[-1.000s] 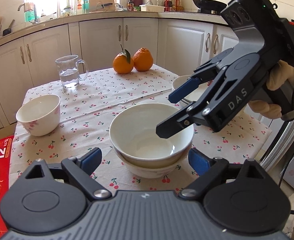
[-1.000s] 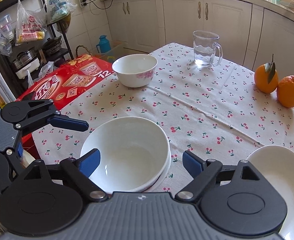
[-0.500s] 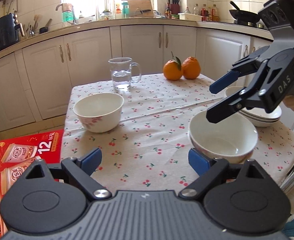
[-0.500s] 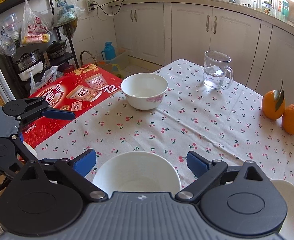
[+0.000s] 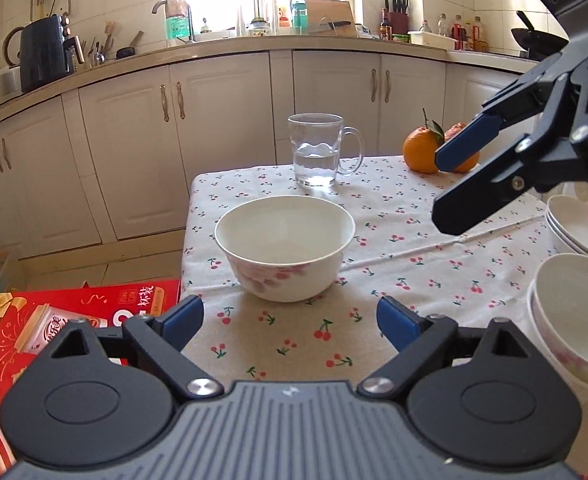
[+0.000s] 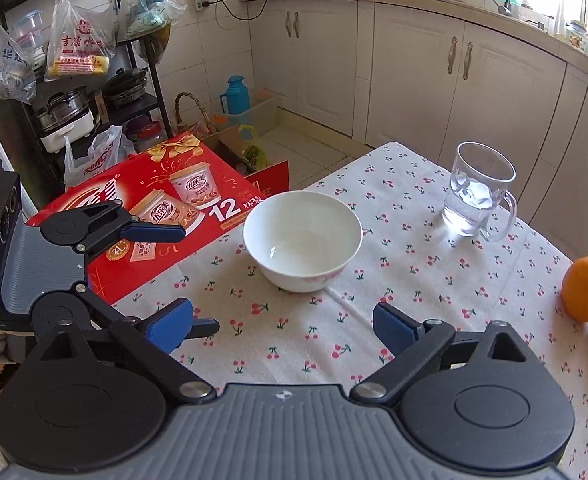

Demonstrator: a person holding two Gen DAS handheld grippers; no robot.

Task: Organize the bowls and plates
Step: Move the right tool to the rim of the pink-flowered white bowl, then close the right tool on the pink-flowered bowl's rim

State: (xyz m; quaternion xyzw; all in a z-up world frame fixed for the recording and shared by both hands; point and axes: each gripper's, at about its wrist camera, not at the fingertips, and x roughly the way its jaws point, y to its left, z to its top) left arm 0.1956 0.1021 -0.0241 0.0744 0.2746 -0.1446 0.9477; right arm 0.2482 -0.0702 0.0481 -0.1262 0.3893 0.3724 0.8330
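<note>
A white bowl with pink flowers (image 5: 285, 246) stands alone near the table's left edge; it also shows in the right wrist view (image 6: 302, 245). My left gripper (image 5: 289, 322) is open and empty, just in front of this bowl. My right gripper (image 6: 281, 320) is open and empty, above the table and short of the bowl; it shows in the left wrist view (image 5: 450, 184) at upper right. Two stacked bowls (image 5: 574, 320) sit at the right edge. Stacked plates (image 5: 582, 228) lie behind them.
A glass mug of water (image 5: 320, 152) and two oranges (image 5: 424, 150) stand at the table's far side. A red gift box (image 6: 153, 208) sits beside the table's left edge. The cherry tablecloth (image 5: 394, 240) covers the table. Kitchen cabinets stand behind.
Both grippers have swung left, away from the stacked bowls, and now face the lone bowl. The stacked bowls have slid to the right edge of the left wrist view.
</note>
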